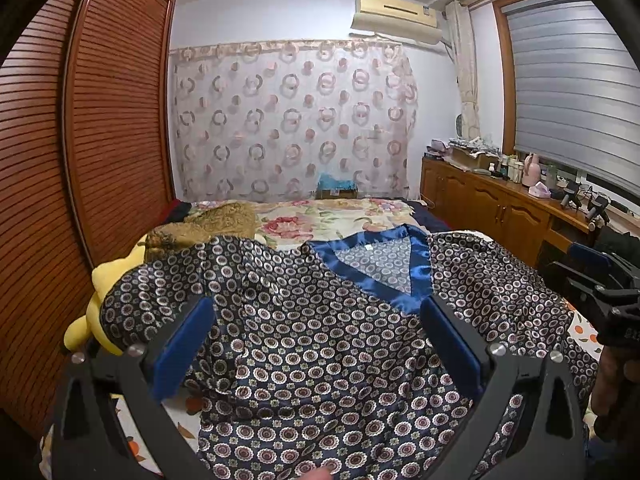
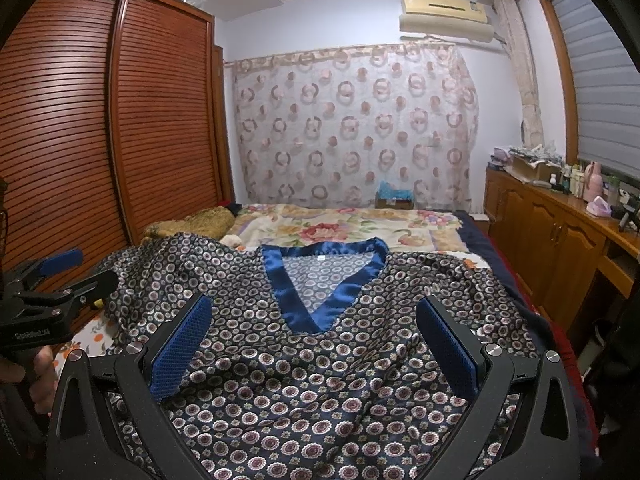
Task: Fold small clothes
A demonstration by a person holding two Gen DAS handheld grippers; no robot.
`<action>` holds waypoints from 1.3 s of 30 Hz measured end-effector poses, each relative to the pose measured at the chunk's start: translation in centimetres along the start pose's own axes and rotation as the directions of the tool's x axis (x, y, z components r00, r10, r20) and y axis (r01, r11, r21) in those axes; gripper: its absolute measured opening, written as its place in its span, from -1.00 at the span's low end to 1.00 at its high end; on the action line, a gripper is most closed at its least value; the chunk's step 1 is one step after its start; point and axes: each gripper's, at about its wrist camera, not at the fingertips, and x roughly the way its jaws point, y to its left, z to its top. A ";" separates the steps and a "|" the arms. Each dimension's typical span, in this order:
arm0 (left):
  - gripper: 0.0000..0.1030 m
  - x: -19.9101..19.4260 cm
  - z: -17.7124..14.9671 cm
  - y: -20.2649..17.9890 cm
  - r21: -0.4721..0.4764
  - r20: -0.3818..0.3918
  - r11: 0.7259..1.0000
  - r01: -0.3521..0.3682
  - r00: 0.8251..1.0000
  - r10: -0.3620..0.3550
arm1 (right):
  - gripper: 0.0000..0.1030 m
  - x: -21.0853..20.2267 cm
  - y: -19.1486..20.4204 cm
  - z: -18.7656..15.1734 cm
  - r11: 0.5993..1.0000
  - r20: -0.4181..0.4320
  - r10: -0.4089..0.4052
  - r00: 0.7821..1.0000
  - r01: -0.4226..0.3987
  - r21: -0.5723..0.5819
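the bed (image 2: 400, 228) carries the shirt (image 2: 304, 392), spread front-up on its near part with the blue neckline (image 2: 316, 300) toward the far end. it looks thin, satiny and limp, so it would likely slide and sag; the sleeve edges or shoulders beside the neckline seem best to pinch. the left tool (image 1: 316, 336) and right tool (image 2: 312, 336) hover over the shirt, both spread wide and empty.
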 end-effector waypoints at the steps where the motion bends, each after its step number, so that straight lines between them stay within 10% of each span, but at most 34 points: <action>1: 1.00 0.2 -0.1 0.2 -0.002 -0.005 1.000 -0.001 1.000 0.001 | 1.00 0.2 0.1 -0.1 1.000 -0.005 0.011 1.000 -0.011 -0.003; 24: 1.00 3.8 -3.5 13.9 -0.101 -0.145 0.995 -0.025 0.989 0.011 | 1.00 6.6 3.1 -3.1 0.983 -0.159 0.167 0.973 -0.177 -0.049; 39: 0.54 7.7 -5.3 23.5 -0.291 -0.201 0.955 -0.064 0.980 0.005 | 1.00 7.8 3.7 -4.2 0.978 -0.210 0.192 0.959 -0.206 -0.045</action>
